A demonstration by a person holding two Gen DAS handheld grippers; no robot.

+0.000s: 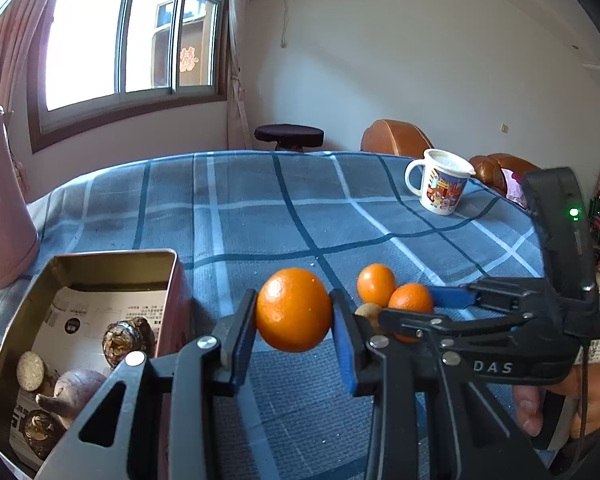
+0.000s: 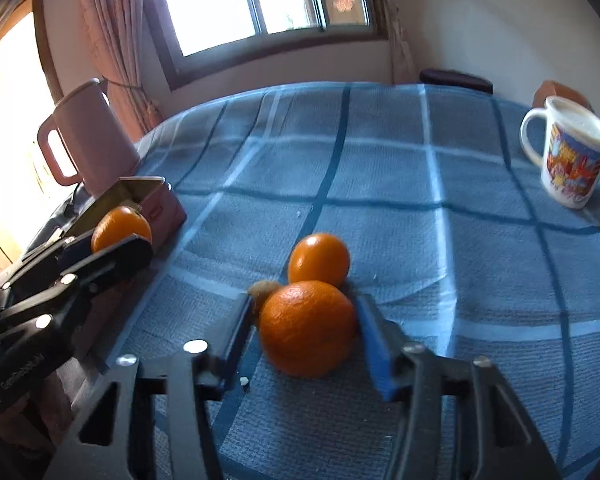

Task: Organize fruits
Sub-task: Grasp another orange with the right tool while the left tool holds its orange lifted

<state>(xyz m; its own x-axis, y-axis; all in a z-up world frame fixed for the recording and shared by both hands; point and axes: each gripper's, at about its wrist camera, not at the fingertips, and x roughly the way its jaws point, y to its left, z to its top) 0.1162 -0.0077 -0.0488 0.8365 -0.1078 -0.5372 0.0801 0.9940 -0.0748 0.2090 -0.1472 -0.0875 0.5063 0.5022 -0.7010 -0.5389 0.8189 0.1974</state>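
Observation:
My left gripper (image 1: 294,314) is shut on an orange (image 1: 294,310) and holds it above the cloth, just right of the open metal tin (image 1: 100,258); it also shows in the right wrist view (image 2: 120,240) with its orange (image 2: 120,226). My right gripper (image 2: 304,330) is open, its fingers on either side of a second orange (image 2: 307,328) lying on the table. A third orange (image 2: 319,259) and a small brown fruit (image 2: 262,290) lie just behind it. In the left wrist view the right gripper (image 1: 416,308) is around its orange (image 1: 410,299), with the third orange (image 1: 376,283) beside it.
The tin holds several brown nuts and a tuber on printed paper. A pink jug (image 2: 92,136) stands behind the tin. A cartoon mug (image 1: 440,186) stands at the far right of the blue checked tablecloth (image 1: 260,208). A stool and brown chairs are beyond the table.

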